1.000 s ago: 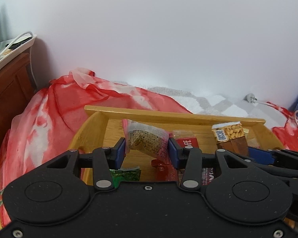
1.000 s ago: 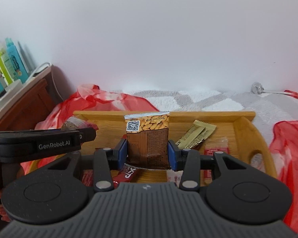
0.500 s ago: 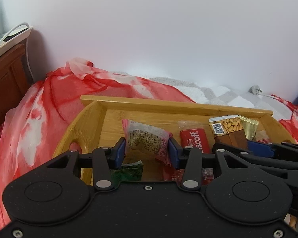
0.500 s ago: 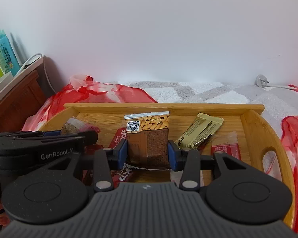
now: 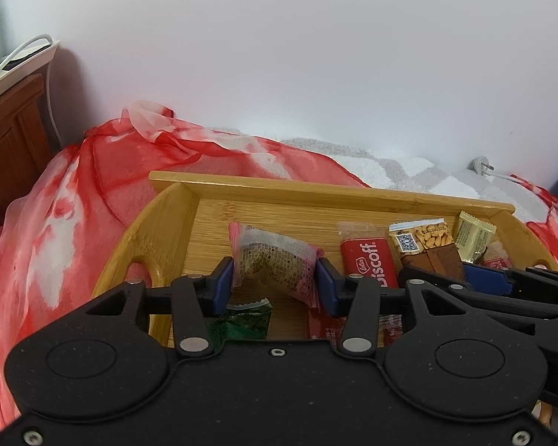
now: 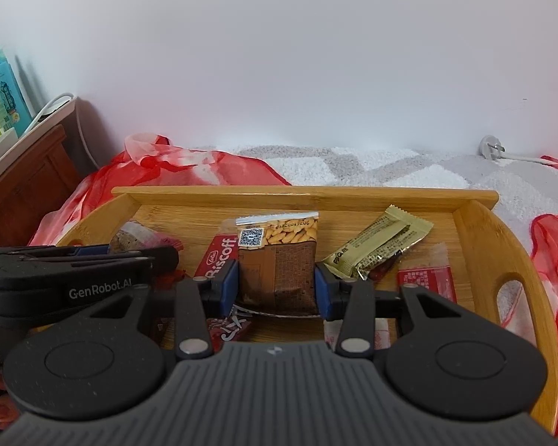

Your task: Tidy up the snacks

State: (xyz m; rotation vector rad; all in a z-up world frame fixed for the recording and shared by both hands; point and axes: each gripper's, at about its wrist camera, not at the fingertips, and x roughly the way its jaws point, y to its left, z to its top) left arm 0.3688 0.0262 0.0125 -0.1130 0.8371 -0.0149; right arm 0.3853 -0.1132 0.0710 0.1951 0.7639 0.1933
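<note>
A wooden tray [image 5: 316, 189] lies on the bed with several snacks in it. My left gripper [image 5: 275, 278] hangs over its left half with a crumpled pink-edged snack packet [image 5: 275, 260] between its blue pads. The jaws are opening, and both pads still touch the packet. My right gripper [image 6: 277, 286] is shut on a brown peanut packet [image 6: 279, 256], which stands upright over the tray's [image 6: 301, 195] middle. Each gripper shows in the other's view: the right gripper [image 5: 483, 282] and the left gripper [image 6: 137, 251] sit side by side.
In the tray lie a red Biscoff packet [image 5: 368, 264], a gold bar [image 6: 383, 245], a small red packet [image 6: 426, 282] and a green packet [image 5: 241, 319]. A red-and-white cloth [image 5: 74, 193] and a grey blanket [image 6: 353, 163] surround the tray. A wooden nightstand [image 6: 26, 178] stands on the left.
Both views have shifted a little over the tray, which now fills more of the picture, and the Biscoff packet shows fully. The left pads stand slightly wider around the pink packet.
</note>
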